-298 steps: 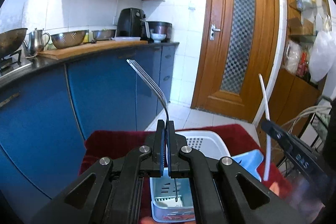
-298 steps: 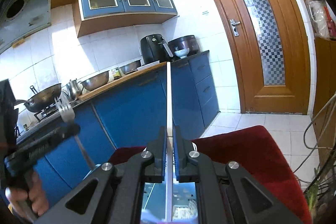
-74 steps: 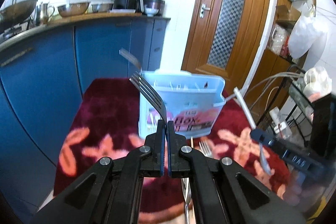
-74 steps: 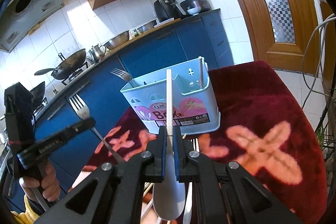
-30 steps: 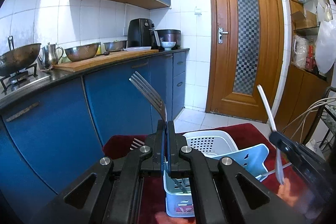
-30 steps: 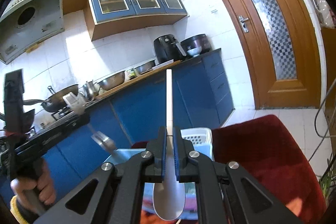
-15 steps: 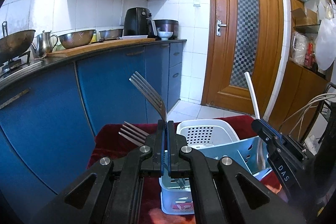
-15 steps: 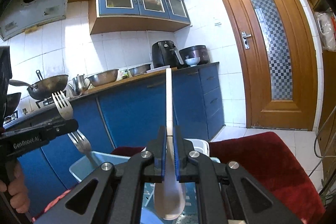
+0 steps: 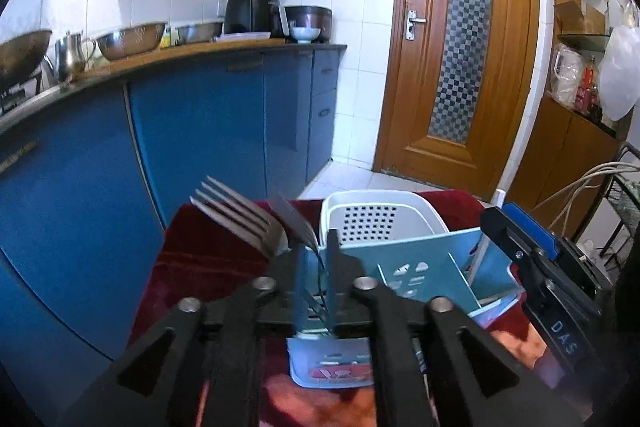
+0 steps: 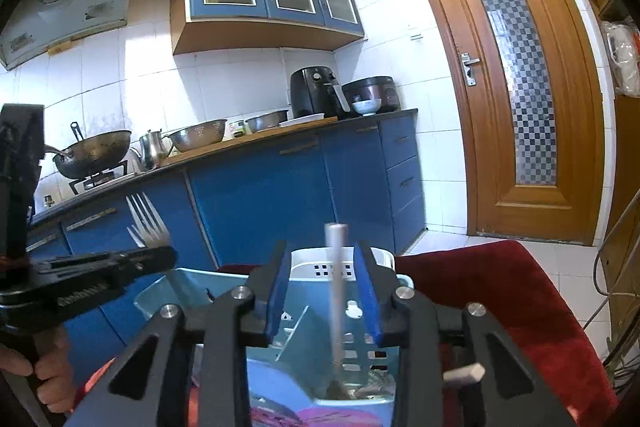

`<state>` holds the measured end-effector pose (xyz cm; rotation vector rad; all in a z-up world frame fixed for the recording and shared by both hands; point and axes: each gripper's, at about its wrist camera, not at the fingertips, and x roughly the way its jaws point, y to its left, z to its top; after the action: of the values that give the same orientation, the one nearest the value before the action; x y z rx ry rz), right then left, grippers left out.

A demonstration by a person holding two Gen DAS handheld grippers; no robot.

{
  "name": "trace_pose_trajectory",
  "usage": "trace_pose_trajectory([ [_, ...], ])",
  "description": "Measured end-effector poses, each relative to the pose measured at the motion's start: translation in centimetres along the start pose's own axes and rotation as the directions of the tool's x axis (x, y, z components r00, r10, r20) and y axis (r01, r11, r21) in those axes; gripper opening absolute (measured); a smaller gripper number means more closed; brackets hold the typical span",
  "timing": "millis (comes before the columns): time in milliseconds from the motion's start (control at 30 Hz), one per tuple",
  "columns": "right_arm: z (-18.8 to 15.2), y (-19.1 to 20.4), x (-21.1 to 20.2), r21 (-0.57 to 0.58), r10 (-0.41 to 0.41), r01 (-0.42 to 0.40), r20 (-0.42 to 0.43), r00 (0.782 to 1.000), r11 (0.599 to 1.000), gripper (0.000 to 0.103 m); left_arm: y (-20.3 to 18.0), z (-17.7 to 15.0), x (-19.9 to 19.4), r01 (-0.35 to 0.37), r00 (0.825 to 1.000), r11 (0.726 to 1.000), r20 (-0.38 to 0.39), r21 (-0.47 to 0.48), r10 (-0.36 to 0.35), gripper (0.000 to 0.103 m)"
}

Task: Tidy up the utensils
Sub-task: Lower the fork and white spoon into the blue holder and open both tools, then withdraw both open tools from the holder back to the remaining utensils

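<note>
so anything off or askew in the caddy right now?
Nothing damaged or spilled. The white spoon stands handle-up between the right tool's just-opened jaws; two forks lean tines-up at the blue caddy's left end, by the left tool.

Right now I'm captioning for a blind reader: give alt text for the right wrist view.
The right gripper, jaws just opened, straddles a white utensil handle standing free in a light blue caddy on a red cloth. At left, the left gripper sits below upright forks, before blue kitchen cabinets.
</note>
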<state>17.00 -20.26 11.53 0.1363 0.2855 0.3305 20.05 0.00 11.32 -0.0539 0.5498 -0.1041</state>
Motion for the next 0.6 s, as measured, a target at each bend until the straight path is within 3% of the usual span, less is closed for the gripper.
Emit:
trace_pose_trajectory([
  [67,0.2,0.1,-0.4,-0.003,-0.002,0.002,-0.003,1.0,1.0,0.035,0.1,-0.1,-0.2,0.007,1.0,1.0,0.002,-0.01,-0.007,0.024],
  [267,0.6,0.1,-1.6,0.032,0.009,-0.009,-0.015,1.0,0.999,0.037,-0.5,-0.3,-1.7,0.027,0.999,1.0,0.017,-0.003,-0.027,0.033],
  [600,1.7,0.0,-4.7,0.096,0.05,-0.047,-0.025,0.998,0.994,0.038,-0.6,-0.1,-5.5,0.05,0.997,0.999,0.064,-0.009,-0.049,0.034],
])
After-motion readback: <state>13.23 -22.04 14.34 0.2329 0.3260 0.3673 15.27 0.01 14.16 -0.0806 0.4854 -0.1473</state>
